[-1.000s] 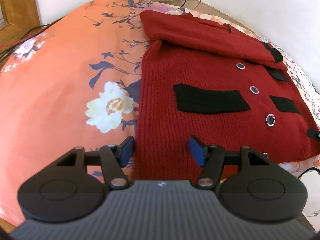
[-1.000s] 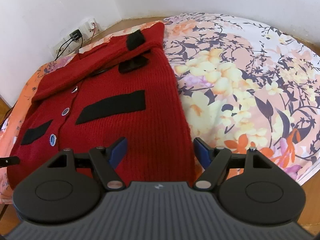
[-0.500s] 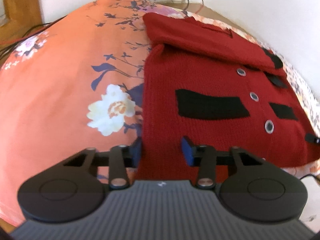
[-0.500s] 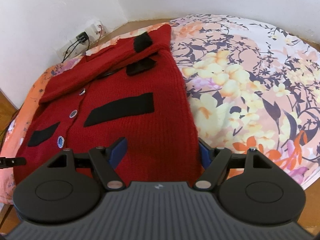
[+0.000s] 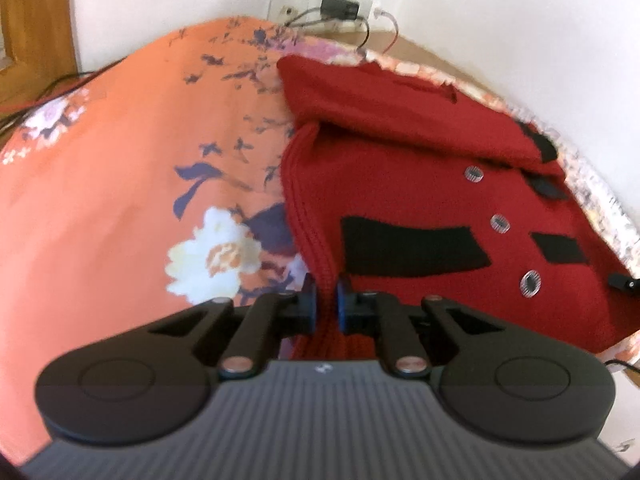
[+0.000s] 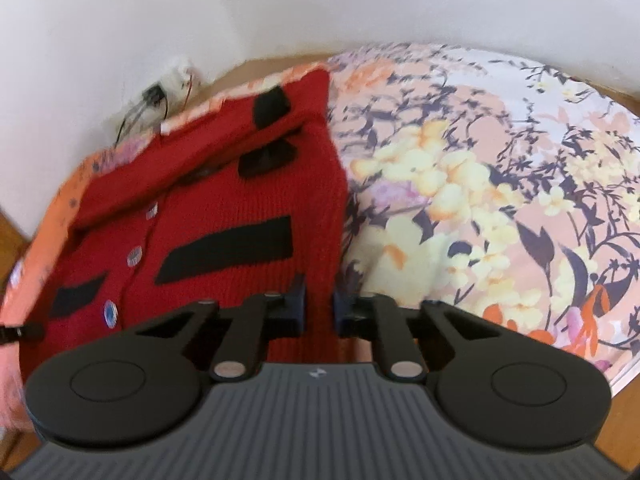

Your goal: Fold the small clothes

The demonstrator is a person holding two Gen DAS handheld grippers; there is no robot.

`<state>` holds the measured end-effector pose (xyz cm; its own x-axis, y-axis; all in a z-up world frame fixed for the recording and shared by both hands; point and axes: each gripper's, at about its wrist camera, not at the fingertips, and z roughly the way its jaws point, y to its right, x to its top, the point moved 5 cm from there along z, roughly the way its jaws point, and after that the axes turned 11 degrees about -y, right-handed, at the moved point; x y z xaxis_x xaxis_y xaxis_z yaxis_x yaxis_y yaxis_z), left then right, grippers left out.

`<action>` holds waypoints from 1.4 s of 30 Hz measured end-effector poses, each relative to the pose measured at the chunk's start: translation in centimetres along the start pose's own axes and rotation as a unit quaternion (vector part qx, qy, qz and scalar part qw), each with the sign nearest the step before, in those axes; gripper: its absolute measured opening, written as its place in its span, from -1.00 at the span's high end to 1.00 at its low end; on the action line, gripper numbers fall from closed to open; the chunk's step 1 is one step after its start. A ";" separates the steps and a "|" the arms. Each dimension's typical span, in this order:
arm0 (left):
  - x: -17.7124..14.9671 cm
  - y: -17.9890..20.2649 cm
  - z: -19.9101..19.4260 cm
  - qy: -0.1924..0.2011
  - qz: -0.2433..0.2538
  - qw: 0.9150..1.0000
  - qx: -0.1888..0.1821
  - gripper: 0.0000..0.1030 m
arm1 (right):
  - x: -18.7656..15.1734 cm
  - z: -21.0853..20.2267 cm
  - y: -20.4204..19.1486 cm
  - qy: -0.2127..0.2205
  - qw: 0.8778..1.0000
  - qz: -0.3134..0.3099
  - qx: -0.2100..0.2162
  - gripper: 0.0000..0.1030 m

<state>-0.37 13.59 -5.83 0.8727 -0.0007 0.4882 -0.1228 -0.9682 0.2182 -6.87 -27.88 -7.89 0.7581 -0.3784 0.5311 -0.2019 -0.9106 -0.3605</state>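
The red cardigan [image 5: 420, 184] lay on the flowered bedspread [image 5: 120, 160] by the bed's wall-side edge; the left tongs [image 5: 327, 304] had just closed, pinching one side hem; the right tongs [image 6: 319, 308] pinched the other; a wall socket [image 5: 320, 12] with cables sat beyond.

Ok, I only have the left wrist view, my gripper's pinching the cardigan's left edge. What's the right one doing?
Observer: The right gripper has just closed on the red cardigan at its opposite side edge, near the hem.
Operator: What's the bedding like past that edge?
Observer: The floral sheet there is pale pink with cream blossoms, not orange.
Operator: Anything lying on that side?
Observer: No, just bare sheet up to the wall.
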 end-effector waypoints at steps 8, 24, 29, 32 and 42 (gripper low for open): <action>2.1 -0.3 -1.8 0.039 -0.030 0.998 -0.034 0.81 | 1.5 -1.5 0.2 0.040 0.998 0.031 0.037 0.81; 8.3 -0.3 -2.7 0.118 -0.041 0.992 -0.016 0.90 | 8.1 -1.6 -1.6 0.123 0.990 0.028 0.056 0.81; 10.5 -1.2 -2.6 0.143 -0.048 0.988 0.019 0.98 | 10.9 -0.6 -1.6 0.151 0.987 0.030 0.043 0.90; 11.4 -1.5 -1.6 0.129 -0.060 0.990 0.018 0.97 | 12.4 0.9 -1.4 0.145 0.988 0.022 0.038 0.91; 8.5 -1.6 0.7 0.050 -0.059 0.997 0.018 0.91 | 10.9 3.4 -0.5 0.055 0.996 0.016 0.064 0.78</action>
<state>7.57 14.94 -2.61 0.8286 0.1365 0.5430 -0.0033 -0.9686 0.2486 3.61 -31.02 -4.48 0.6785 -0.4287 0.5965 -0.1390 -0.8723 -0.4688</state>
